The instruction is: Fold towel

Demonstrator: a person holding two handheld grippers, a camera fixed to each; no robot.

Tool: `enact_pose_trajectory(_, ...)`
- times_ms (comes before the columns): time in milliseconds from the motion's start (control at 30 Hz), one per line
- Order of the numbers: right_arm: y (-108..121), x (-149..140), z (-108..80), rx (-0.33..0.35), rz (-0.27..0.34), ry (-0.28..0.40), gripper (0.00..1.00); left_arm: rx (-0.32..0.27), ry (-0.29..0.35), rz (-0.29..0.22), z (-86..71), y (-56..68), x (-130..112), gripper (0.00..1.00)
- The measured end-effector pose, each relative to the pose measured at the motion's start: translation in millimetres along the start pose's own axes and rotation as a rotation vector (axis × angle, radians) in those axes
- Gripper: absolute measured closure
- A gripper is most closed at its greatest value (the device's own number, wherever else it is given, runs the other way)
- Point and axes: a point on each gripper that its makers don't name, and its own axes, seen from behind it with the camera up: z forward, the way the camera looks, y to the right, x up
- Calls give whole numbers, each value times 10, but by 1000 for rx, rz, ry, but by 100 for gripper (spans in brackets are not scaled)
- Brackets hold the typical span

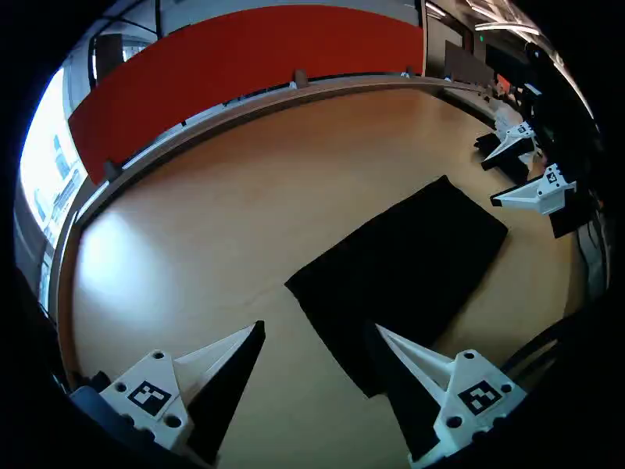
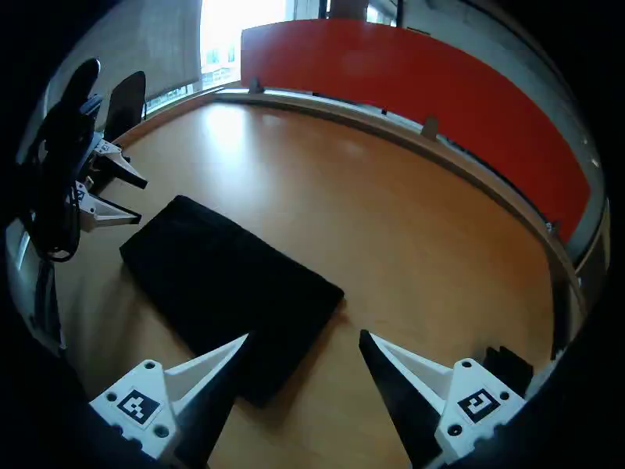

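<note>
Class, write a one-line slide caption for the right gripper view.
Open right gripper over a black towel on a wooden table, left gripper beyond.

Black folded towel (image 1: 406, 262) on wooden table (image 1: 258, 211)

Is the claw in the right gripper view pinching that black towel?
No, the right gripper has its fingers wide apart, not closed on the black towel, which lies flat on the wooden table.

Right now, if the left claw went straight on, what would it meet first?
Most likely the near corner of the black towel on the wooden table; the open left claw points there, though depth is unclear.
</note>
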Motion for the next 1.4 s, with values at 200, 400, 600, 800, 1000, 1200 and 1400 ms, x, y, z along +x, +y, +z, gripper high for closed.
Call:
enact_pose_trajectory(200, -79, -124, -86, 6, 1, -3, 0, -5, -1, -37, -88, 98, -95, 7)
enact_pose_trajectory(400, -151, -236, -170, 10, -6, -8, 0, -10, 3, -59, -168, 181, -166, 6)
enact_pose_trajectory(600, -159, -276, -197, 12, -8, -9, 0, -14, 6, -63, -188, 209, -175, 7)
enact_pose_trajectory(800, -164, -260, -201, 22, -19, -5, 0, -2, 14, -85, -229, 216, -188, 7)
enact_pose_trajectory(1000, -162, -253, -186, 37, -40, -9, 0, 15, 18, -120, -296, 221, -261, 6)
enact_pose_trajectory(1200, -176, -249, -182, 61, -66, -12, 0, 42, 29, -164, -371, 207, -334, 6)
enact_pose_trajectory(1400, -182, -246, -169, 75, -87, -18, 0, 62, 48, -198, -460, 198, -360, 7)
